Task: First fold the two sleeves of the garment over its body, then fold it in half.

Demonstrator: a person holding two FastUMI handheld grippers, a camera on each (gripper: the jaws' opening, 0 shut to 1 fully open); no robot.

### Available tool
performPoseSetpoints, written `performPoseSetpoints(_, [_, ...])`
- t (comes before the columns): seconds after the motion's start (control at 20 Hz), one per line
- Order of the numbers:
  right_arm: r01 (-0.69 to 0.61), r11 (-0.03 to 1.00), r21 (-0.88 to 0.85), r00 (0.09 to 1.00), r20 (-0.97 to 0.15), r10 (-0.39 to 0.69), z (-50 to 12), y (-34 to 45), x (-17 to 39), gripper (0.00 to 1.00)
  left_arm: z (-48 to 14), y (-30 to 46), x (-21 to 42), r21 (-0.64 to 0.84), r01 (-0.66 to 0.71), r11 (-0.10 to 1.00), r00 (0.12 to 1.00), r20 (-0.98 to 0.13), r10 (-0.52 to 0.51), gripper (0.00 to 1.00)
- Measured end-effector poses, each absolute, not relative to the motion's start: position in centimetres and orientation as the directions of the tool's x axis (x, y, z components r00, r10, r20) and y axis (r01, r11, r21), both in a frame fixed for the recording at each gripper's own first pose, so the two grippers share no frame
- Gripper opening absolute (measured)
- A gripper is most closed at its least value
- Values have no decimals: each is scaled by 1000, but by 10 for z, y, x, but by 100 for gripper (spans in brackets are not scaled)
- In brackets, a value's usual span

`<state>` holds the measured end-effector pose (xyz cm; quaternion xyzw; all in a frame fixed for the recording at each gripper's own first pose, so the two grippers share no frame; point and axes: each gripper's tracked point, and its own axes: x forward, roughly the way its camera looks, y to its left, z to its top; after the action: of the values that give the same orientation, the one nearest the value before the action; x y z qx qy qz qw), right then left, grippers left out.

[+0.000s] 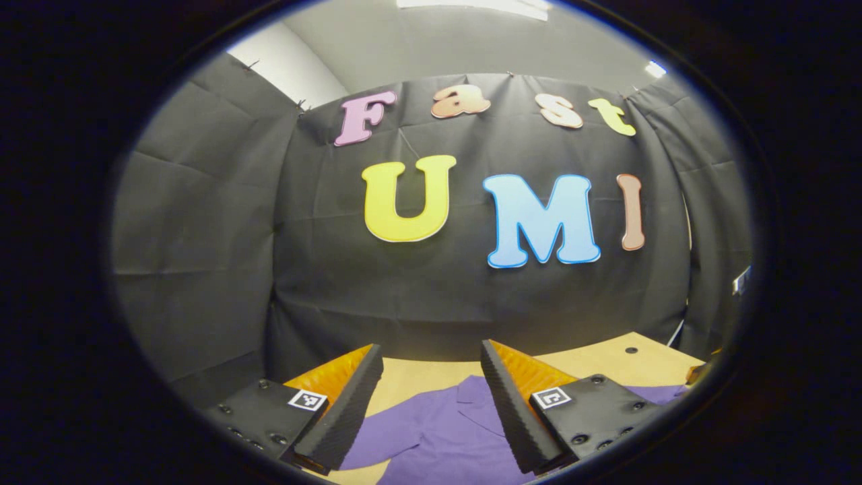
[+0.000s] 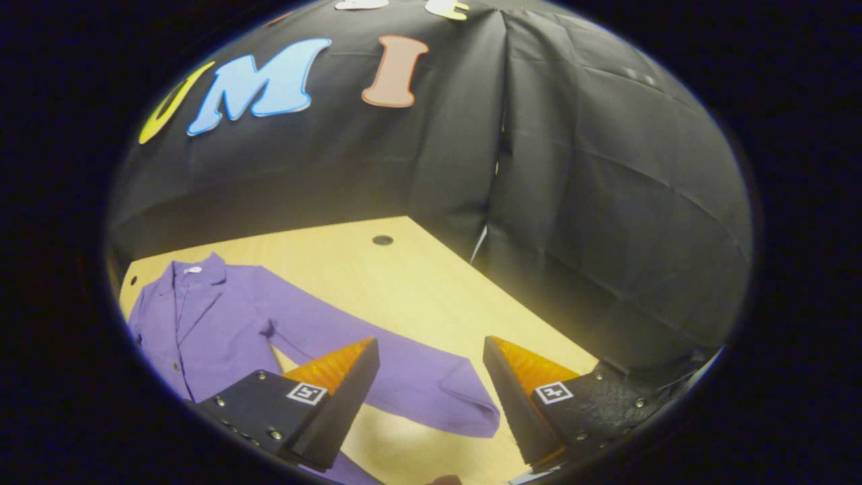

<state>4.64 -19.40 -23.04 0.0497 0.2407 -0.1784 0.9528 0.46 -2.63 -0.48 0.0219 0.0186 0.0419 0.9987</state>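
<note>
In the left gripper view the left hand-held gripper (image 1: pixel 431 397) is hovering at the bottom of the frame with its two fingers standing well apart and holding nothing. The purple garment (image 1: pixel 438 431) is lying on the pale wooden surface (image 1: pixel 606 360) and is showing in the gap between those fingers, its collar (image 1: pixel 475 397) sitting just right of center near the right finger. Most of the garment is being cut off here by the lower edge of the frame and covered by the fingers; a strip of purple is peeking out at the lower right beyond the right finger, and whether it is a sleeve cannot be told. In the right gripper view the right hand-held gripper (image 2: pixel 431 397) is likewise sitting at the bottom of the frame, fingers apart, gripping nothing. The garment (image 2: pixel 215 323) is lying flat at the lower left of this frame, collar toward the booth wall, buttons running down its front. One sleeve (image 2: pixel 397 384) is stretching out from the body toward the lower center, passing behind the left finger and ending in a cuff (image 2: pixel 471 411) in the gap between the two fingers, nearer the right one. The garment's lower part and its other sleeve are being hidden by the left finger and the frame edge. A small dark hole (image 2: pixel 382 240) is showing in the surface near its far corner, well apart from the garment.
</note>
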Motion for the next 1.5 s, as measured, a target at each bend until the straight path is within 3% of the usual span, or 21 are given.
performPoseSetpoints(0.3, [450,892,48,717,-615,-329,-291,-215,45,96,1,-18,-8,64,-114,991,993,-25,116,93])
performPoseSetpoints(0.7, [522,852,49,614,-715,-335,-343,-223,41,96,-7,-14,-19,58,-129,990,990,-52,132,93])
performPoseSetpoints(1.05, [563,810,162,623,-727,-288,-348,-224,43,94,-9,-21,-14,48,-110,993,992,-54,112,93])
performPoseSetpoints(1.35, [538,824,178,629,-736,-252,-346,-224,41,54,-13,-20,-14,28,-105,994,993,-59,107,93])
performPoseSetpoints(1.45, [537,823,186,627,-740,-242,-343,-219,45,33,-14,-16,-16,23,-108,994,992,-58,110,93])
performPoseSetpoints(1.5, [546,814,199,624,-744,-237,-345,-221,43,30,-14,-14,-16,22,-110,994,992,-57,111,93])
